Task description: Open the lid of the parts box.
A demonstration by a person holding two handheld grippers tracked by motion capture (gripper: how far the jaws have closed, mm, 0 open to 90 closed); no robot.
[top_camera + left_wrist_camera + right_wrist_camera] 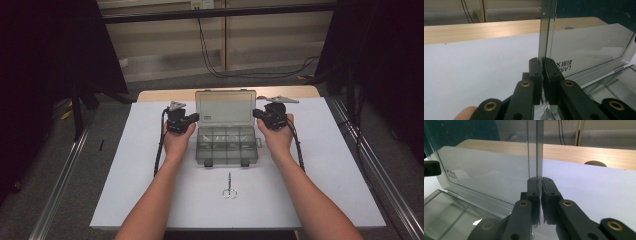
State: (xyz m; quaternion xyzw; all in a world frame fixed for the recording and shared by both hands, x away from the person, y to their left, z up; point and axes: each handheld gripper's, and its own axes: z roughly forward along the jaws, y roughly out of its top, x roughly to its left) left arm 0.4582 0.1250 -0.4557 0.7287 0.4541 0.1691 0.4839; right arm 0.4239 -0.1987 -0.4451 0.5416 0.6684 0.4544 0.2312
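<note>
On the white sheet, wooden table edge behind.

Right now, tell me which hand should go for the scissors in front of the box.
Neither clearly. Both claws, left claw and right claw, clamp the side edges of the upright lid. The scissors lie about midway, so I'd free the right while the left steadies the lid.
</note>
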